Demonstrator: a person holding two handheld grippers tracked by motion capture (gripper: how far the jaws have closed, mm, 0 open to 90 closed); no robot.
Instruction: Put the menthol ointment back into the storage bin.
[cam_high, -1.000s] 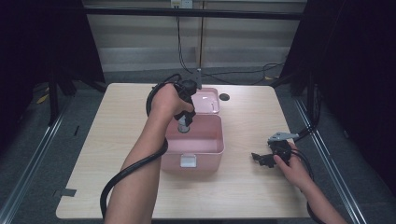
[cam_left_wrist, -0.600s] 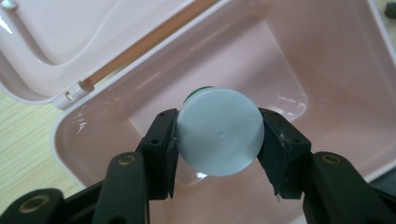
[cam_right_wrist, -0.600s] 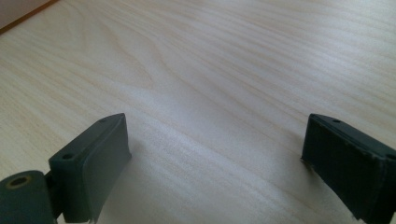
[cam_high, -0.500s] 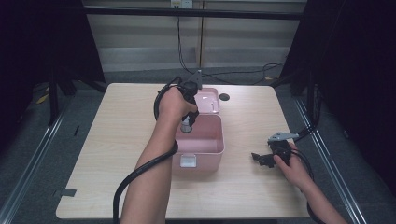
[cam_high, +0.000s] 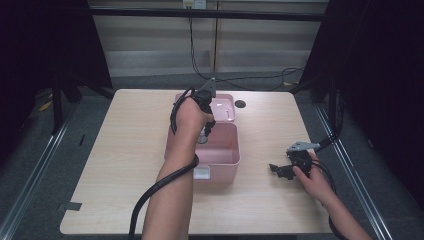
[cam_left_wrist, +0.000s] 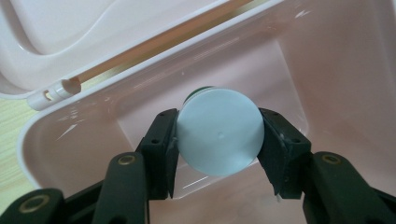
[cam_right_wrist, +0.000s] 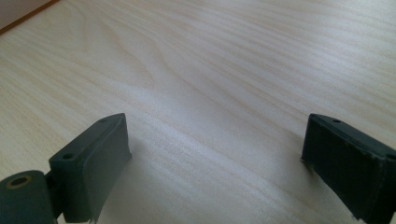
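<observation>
My left gripper (cam_left_wrist: 218, 133) is shut on a small round jar (cam_left_wrist: 219, 140). The jar's face is pale blue-white, with a green edge showing behind it. It hangs inside the open pink box (cam_left_wrist: 327, 70), near the far wall. In the high view the left gripper (cam_high: 205, 131) points down into the pink box (cam_high: 227, 162) at the middle of the table, and the hand hides most of the jar. The box's lid (cam_high: 225, 107) lies folded back behind it. My right gripper (cam_high: 275, 169) rests open on the wood at the right, with its jaws (cam_right_wrist: 215, 154) wide apart and nothing between them.
The light wooden table (cam_high: 125, 150) has bare wood left of the box and between the box and the right hand. A small dark round spot (cam_high: 240, 104) sits beside the lid. Cables trail from both grippers, and dark floor surrounds the table.
My left hand has sunk a little, carrying the jar deeper into the pink box. The right hand and its gripper have stayed put.
</observation>
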